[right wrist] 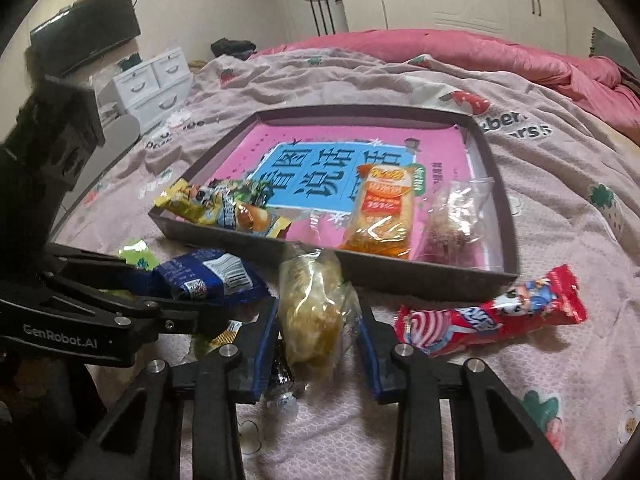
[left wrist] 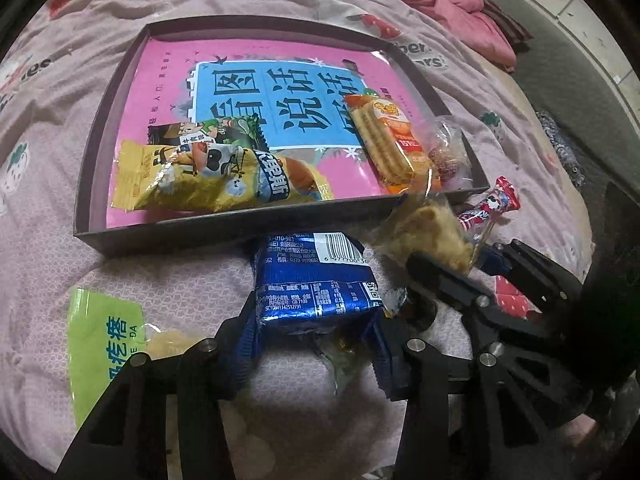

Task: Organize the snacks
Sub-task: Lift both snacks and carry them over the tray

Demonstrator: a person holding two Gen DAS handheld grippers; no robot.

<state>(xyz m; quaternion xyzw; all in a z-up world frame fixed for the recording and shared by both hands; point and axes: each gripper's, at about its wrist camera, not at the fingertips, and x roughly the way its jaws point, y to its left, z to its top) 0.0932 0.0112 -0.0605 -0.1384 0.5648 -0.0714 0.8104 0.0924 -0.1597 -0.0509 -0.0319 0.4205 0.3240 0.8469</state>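
The left gripper [left wrist: 314, 334] is clamped on a blue snack pack [left wrist: 316, 280], held just in front of the tray's [left wrist: 96, 128] near edge. The right gripper [right wrist: 318, 346] grips a clear-wrapped pastry [right wrist: 314, 308] at that same edge, beside the blue pack. Inside the tray, along its near side, lie a yellow packet [left wrist: 208, 178], an orange cracker pack [left wrist: 386, 140] and a clear bag [left wrist: 450, 148]. A red candy packet [right wrist: 492, 316] rests on the bedspread [right wrist: 560, 208] just outside the tray's near right corner.

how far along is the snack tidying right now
Done: the yellow bag, orange crackers and a clear packet lie in the tray. In hand: the left tool brackets the blue packet, the right tool the pastry. Left: the red candy and green packet.
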